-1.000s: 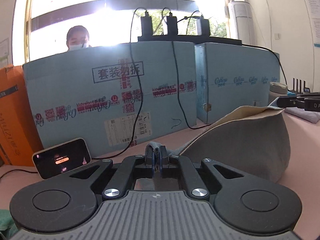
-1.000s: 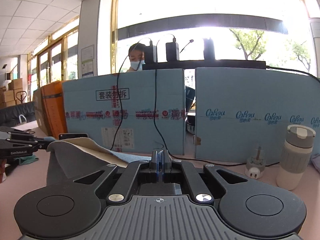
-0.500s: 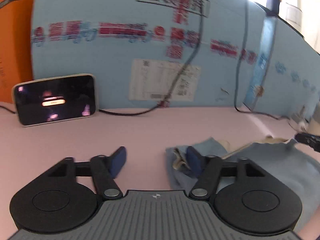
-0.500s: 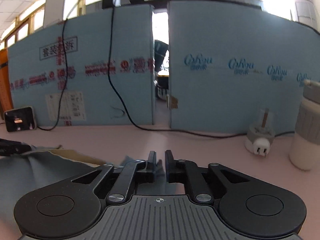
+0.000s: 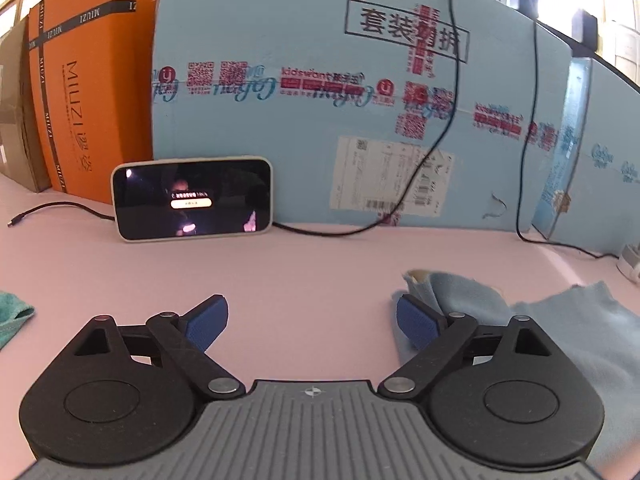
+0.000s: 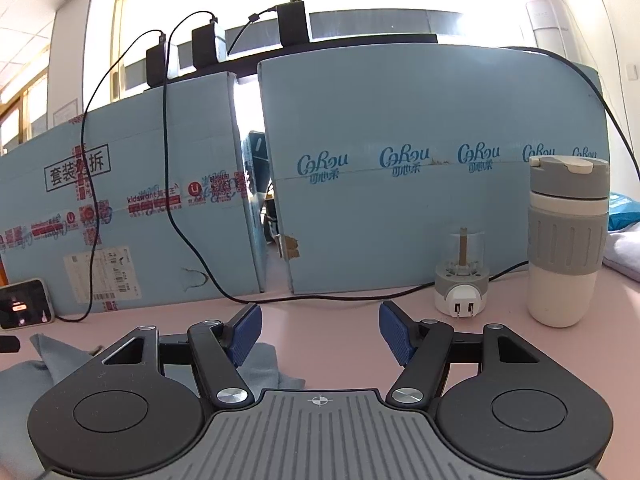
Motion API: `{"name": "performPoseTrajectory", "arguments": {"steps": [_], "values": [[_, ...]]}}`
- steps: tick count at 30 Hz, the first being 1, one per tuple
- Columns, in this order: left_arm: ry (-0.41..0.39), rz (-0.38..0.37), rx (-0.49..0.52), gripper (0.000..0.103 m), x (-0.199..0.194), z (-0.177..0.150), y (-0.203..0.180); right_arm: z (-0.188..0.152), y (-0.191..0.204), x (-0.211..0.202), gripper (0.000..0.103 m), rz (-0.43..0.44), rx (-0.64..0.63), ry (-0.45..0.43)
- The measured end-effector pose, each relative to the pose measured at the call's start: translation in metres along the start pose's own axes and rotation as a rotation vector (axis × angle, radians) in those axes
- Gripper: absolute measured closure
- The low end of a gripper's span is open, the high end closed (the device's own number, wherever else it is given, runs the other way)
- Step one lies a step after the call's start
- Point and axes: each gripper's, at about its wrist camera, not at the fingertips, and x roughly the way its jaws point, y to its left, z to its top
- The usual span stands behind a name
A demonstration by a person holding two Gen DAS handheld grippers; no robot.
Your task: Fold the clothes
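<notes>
With the blue garment [image 5: 560, 336] laid on the pink table [image 5: 312, 272] at lower right, a fold is judged just released, the left gripper [image 5: 312, 320] and right gripper [image 6: 320, 330] opening empty; a fresh edge must be gripped next.

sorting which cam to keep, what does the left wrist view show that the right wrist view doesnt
Only the left wrist view: the orange box, a green cloth at the left edge, and the left claw, opening with bare table between its pads.

Only the right wrist view: the bottle, the plug, the right claw, also opening.

Both: the blue cloth, the phone, the blue boxes.
</notes>
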Motion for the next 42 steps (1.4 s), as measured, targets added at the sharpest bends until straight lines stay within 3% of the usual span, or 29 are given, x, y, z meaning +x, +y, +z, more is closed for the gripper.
{"name": "performPoseTrajectory", "arguments": {"steps": [7, 11, 15, 19, 21, 28, 34, 39, 42], "values": [[0.012, -0.1, 0.092, 0.012, -0.019, -0.016, -0.02, 0.001, 0.01, -0.015, 0.036, 0.071, 0.01, 0.024], [0.035, -0.08, 0.147, 0.013, -0.02, -0.022, -0.032, -0.006, 0.029, -0.037, 0.037, 0.161, -0.06, 0.033], [0.07, -0.094, 0.154, 0.015, -0.018, -0.026, -0.034, -0.011, 0.044, -0.044, 0.038, 0.182, -0.121, 0.037], [0.087, -0.105, 0.154, 0.022, -0.015, -0.027, -0.034, -0.011, 0.05, -0.041, 0.048, 0.205, -0.145, 0.058], [0.084, -0.111, 0.162, 0.027, -0.015, -0.028, -0.035, -0.012, 0.053, -0.038, 0.06, 0.207, -0.161, 0.075], [0.088, -0.149, 0.124, 0.044, -0.015, -0.029, -0.03, -0.017, 0.06, -0.021, 0.068, 0.189, -0.19, 0.176], [0.092, -0.176, 0.044, 0.049, -0.015, -0.029, -0.018, -0.02, 0.047, 0.0, 0.07, 0.134, -0.102, 0.306], [0.077, -0.139, 0.011, 0.045, -0.02, -0.03, -0.013, -0.02, 0.036, -0.004, 0.071, 0.15, -0.024, 0.292], [0.029, -0.14, -0.076, 0.042, -0.034, -0.031, 0.002, -0.016, 0.018, -0.022, 0.065, 0.173, 0.102, 0.212]]}}
